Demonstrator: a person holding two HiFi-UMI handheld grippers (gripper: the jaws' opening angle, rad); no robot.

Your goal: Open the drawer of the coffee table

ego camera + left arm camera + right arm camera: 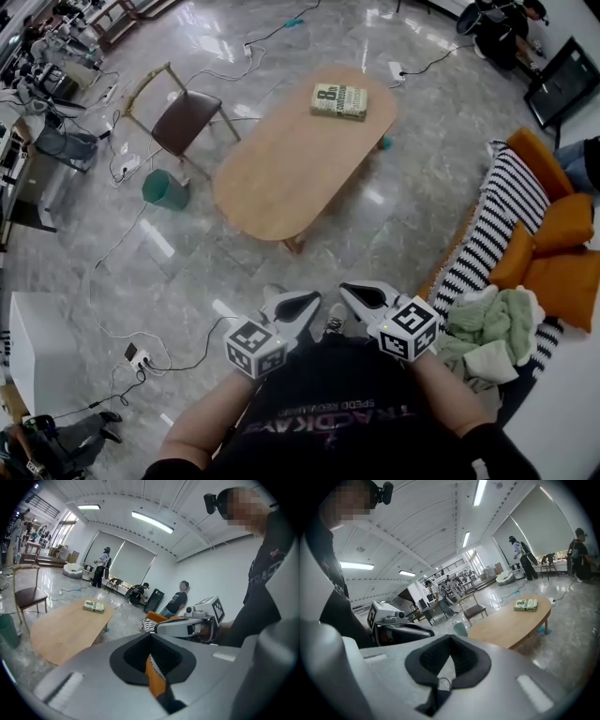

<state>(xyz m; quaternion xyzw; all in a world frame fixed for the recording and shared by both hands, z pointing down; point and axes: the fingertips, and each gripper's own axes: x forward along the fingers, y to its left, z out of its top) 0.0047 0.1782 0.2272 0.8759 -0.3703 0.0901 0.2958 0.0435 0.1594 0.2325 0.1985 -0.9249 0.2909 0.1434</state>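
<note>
Left gripper (300,303) and right gripper (361,294) tucked near the body, jaws pressed together, empty. Coffee table (281,173) lies far off: a ready pose, I'd say.

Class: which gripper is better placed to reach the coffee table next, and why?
Probably left. The left gripper and right gripper are both shut, empty and well short of the table, which lies slightly more to the left gripper's side. No drawer shows.
</note>
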